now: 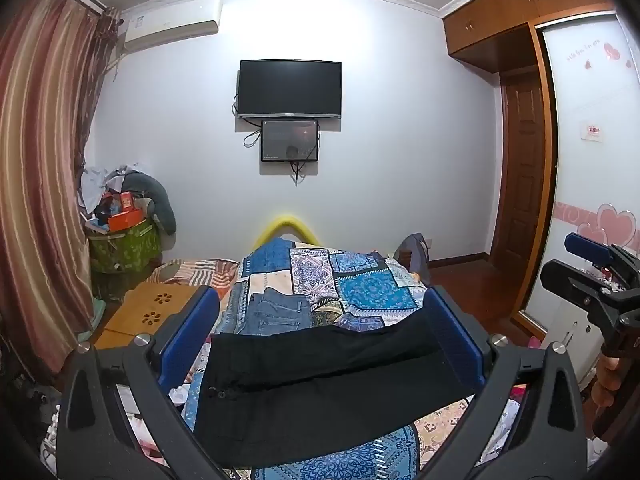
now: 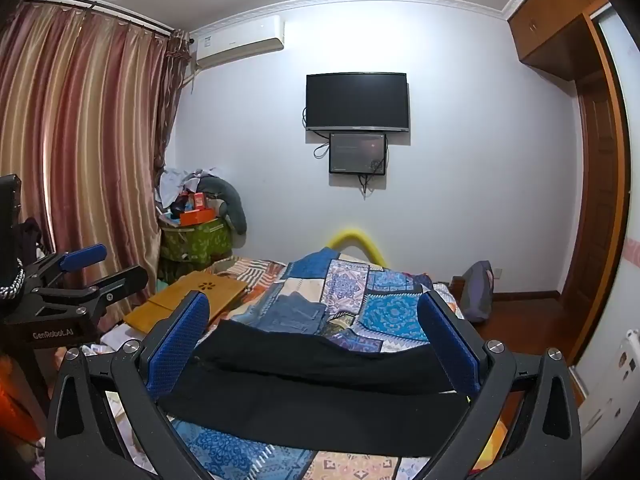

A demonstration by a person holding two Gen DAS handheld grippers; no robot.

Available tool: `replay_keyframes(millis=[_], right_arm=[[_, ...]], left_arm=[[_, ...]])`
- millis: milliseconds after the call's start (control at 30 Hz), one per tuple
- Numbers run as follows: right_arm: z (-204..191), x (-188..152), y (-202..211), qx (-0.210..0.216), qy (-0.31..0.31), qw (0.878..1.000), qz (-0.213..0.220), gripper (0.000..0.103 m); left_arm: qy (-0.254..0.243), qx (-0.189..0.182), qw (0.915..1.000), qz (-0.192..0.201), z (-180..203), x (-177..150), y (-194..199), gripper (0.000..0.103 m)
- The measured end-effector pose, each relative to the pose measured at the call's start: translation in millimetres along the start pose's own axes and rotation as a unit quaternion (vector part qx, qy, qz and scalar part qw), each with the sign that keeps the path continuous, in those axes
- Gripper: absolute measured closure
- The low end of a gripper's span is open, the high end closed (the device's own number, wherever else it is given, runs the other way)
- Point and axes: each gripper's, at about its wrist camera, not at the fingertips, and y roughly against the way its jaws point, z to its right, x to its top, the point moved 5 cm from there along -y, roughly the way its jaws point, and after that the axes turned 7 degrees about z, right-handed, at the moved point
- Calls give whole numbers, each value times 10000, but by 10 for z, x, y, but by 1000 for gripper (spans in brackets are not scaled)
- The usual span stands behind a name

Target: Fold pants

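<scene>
Both the left gripper (image 1: pixel 320 340) and right gripper (image 2: pixel 312 340) hover with jaws spread wide over the black pants (image 1: pixel 320 384) lying flat across the near patchwork quilt (image 1: pixel 360 292), soft, limp, light cloth best pinched at an edge.

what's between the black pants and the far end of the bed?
Folded blue jeans lie on the patchwork quilt just past the black pants; beyond them, bare quilt. It shows in both wrist views.
</scene>
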Motion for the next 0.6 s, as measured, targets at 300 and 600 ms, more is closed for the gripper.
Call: replay_keyframes(millis=[300,600], right_arm=[[-3,-35,-51,-32,-7,10000,46,0],[-10,-44,-43,-31,-34,10000,68,0]], left_arm=[[-109,37,9999,91,21,20,2,0],[-113,27,9999,99,93,38,8,0]])
